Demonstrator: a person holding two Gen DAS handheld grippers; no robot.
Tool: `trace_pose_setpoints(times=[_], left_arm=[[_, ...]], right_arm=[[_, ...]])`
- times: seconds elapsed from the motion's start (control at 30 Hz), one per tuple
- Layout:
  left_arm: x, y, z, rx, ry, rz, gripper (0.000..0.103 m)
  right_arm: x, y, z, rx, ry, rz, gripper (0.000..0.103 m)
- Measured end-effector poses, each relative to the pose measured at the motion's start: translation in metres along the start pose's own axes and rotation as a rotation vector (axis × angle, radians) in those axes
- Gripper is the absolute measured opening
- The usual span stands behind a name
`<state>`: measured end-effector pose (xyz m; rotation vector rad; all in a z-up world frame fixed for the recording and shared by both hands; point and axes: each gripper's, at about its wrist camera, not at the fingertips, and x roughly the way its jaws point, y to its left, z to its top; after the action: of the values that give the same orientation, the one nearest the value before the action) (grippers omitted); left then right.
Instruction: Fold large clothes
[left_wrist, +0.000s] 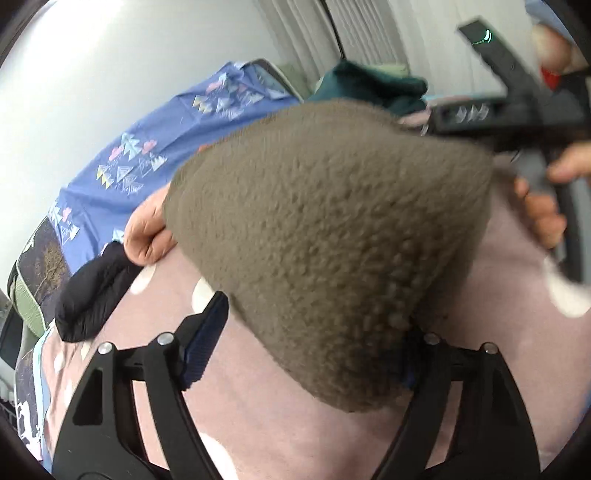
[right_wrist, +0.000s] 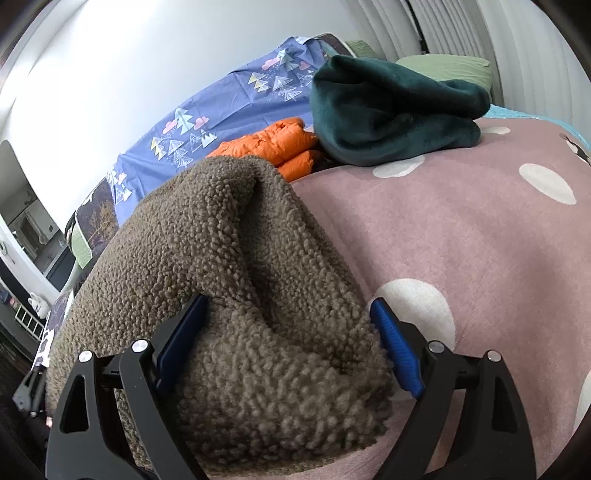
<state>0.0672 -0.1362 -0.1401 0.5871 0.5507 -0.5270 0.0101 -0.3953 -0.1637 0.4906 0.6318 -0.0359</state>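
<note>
Fleece garment (right_wrist: 236, 295), brown, lies bunched on pink spotted bedspread (right_wrist: 461, 236); left tongs (left_wrist: 306, 350) and right tongs (right_wrist: 291, 343) both gape around it, ungripped.

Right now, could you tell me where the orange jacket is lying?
In the right wrist view the orange jacket lies upper centre, between the brown fleece and dark green blanket.

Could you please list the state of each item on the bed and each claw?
Brown sherpa fleece garment: bunched on the pink dotted bedspread.
Dark green plush garment: crumpled heap.
Orange puffer jacket: folded.
Left claw: open around fleece.
Right claw: open around fleece.
</note>
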Motion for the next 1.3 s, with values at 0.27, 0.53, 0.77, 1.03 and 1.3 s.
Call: trace_pose_setpoints(times=[0.27,0.53,0.77,1.03,1.3], left_arm=[[-0.016,0.009,-0.005,-0.068,0.050,-0.105,0.054],[-0.067,0.041,0.010,-0.126,0.033,-0.319,0.011],[-0.022,0.082,0.085,-0.226,-0.140,-0.261,0.008],[0.057,0.069,0.084,-0.176,0.003,-0.376,0.009],[0.054,0.064,0.084,-0.136,-0.006,-0.303,0.008]], right_arm=[[-0.001,-0.001,0.000,-0.008,-0.004,0.002,0.089],[-0.002,0.000,-0.002,-0.005,-0.012,0.000,0.089],[-0.005,0.003,-0.003,-0.011,-0.010,-0.010,0.089],[-0.004,0.001,-0.001,-0.013,0.002,-0.018,0.089],[-0.037,0.041,0.011,-0.201,-0.034,-0.178,0.089]])
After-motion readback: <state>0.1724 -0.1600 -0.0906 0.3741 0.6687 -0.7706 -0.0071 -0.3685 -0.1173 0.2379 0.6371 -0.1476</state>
